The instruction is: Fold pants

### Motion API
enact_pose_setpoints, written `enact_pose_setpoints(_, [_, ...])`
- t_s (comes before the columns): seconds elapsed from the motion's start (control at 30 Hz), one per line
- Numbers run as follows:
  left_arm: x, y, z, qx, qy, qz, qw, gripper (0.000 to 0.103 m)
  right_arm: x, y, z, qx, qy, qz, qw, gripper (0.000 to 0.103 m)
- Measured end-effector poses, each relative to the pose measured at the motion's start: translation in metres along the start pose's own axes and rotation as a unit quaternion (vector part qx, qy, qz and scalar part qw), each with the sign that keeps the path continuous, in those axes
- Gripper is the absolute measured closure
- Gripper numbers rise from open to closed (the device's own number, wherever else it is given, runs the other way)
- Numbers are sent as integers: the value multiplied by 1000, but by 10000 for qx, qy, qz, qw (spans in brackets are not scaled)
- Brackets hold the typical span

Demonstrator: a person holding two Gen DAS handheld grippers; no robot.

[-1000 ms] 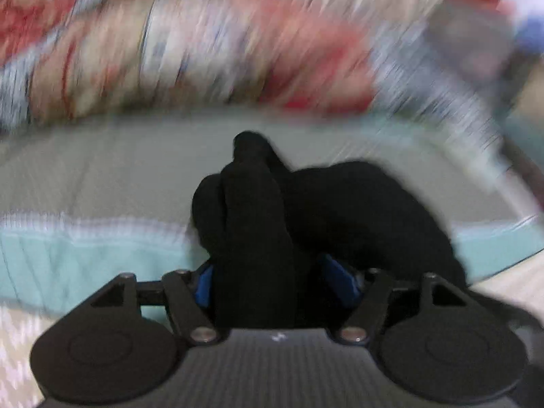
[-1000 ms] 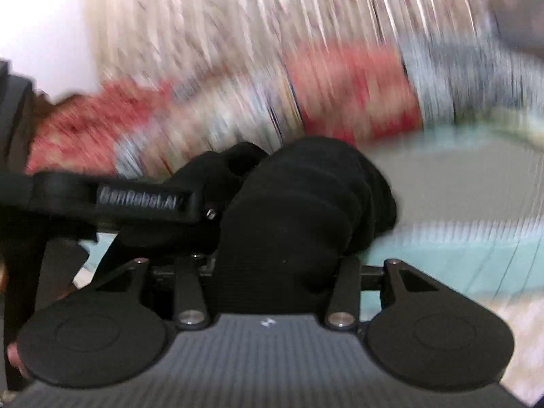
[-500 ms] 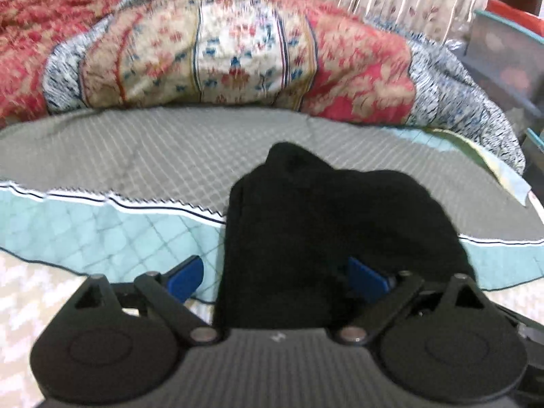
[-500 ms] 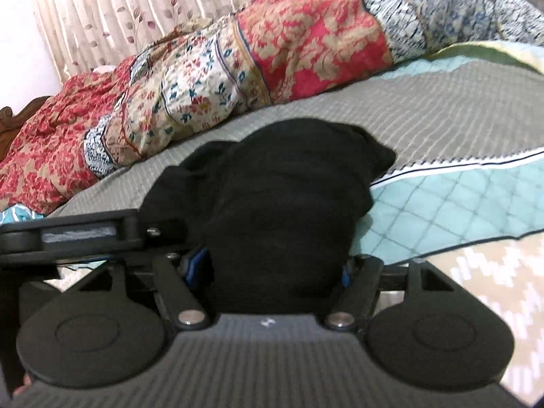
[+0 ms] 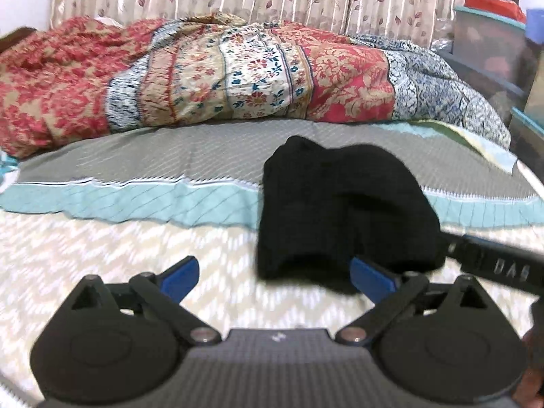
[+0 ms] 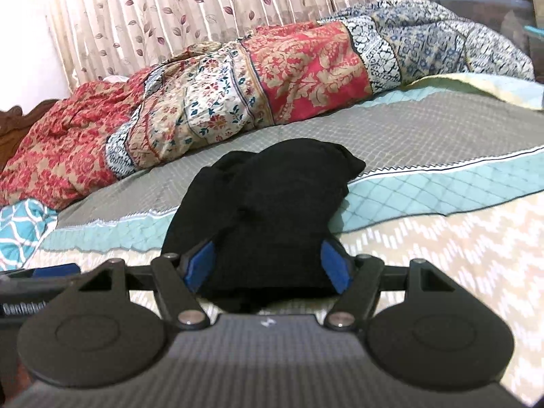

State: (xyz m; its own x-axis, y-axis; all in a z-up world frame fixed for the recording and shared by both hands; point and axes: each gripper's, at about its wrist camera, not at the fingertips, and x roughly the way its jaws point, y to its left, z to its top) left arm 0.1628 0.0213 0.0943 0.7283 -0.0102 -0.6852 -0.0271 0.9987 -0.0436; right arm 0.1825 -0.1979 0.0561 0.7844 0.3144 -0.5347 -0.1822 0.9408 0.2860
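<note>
The black pants (image 5: 340,204) lie folded in a thick bundle on the bed, across the teal band of the bedspread. My left gripper (image 5: 275,275) is open just in front of the bundle's near left corner, holding nothing. My right gripper (image 6: 268,265) is open with its blue pads on either side of the pants' (image 6: 272,210) near end; the cloth lies loose between them. The right gripper's arm shows at the right edge of the left wrist view (image 5: 499,265).
A crumpled red, cream and blue patterned quilt (image 5: 238,71) is heaped along the far side of the bed. The bedspread (image 5: 102,255) has grey, teal and cream zigzag zones. Curtains (image 6: 204,10) hang behind. Storage boxes (image 5: 489,40) stand at the far right.
Both grippers were shut on the pants a second ago and have opened. The bundle now rests on the bed, and the left gripper has drawn back and to the left of it.
</note>
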Motion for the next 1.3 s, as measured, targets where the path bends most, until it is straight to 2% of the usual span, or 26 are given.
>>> enact_pose_setpoints(0.3, [-60, -1, -58, 50, 224, 240, 9994, 0, -56, 30, -44, -293, 43, -253, 9992, 29])
enact_pose_setpoints(0.43, [-82, -4, -78, 179, 289, 340, 9988, 0, -77, 40, -62, -318, 23, -335, 9989, 21])
enact_pose_setpoints(0.63, [-112, -13, -101, 329, 207, 369, 9986, 0, -98, 45, -83, -294, 89, -481, 9984, 21])
enact_pose_setpoints(0.8, [-113, -24, -110, 539, 679, 534, 9948, 0, -109, 47, -97, -231, 198, -645, 9975, 18])
enact_pose_setpoints(0.9, [-118, -27, -118, 570, 669, 596, 9943, 0, -118, 48, -104, -225, 181, -733, 9969, 14])
enact_pose_setpoints(0.97, [-121, -26, -122, 515, 685, 604, 9945, 0, -126, 50, -111, -204, 140, -804, 9965, 7])
enact_pose_setpoints(1.1, [-130, -24, -127, 455, 644, 689, 9945, 0, -140, 53, -122, -176, 113, -813, 9965, 5])
enact_pose_setpoints(1.17, [-134, -24, -130, 477, 579, 757, 9943, 0, -146, 56, -129, -203, 122, -797, 9965, 0])
enact_pose_setpoints(1.3, [-138, -22, -136, 356, 635, 783, 9943, 0, -158, 62, -146, -320, 198, -789, 9962, 0])
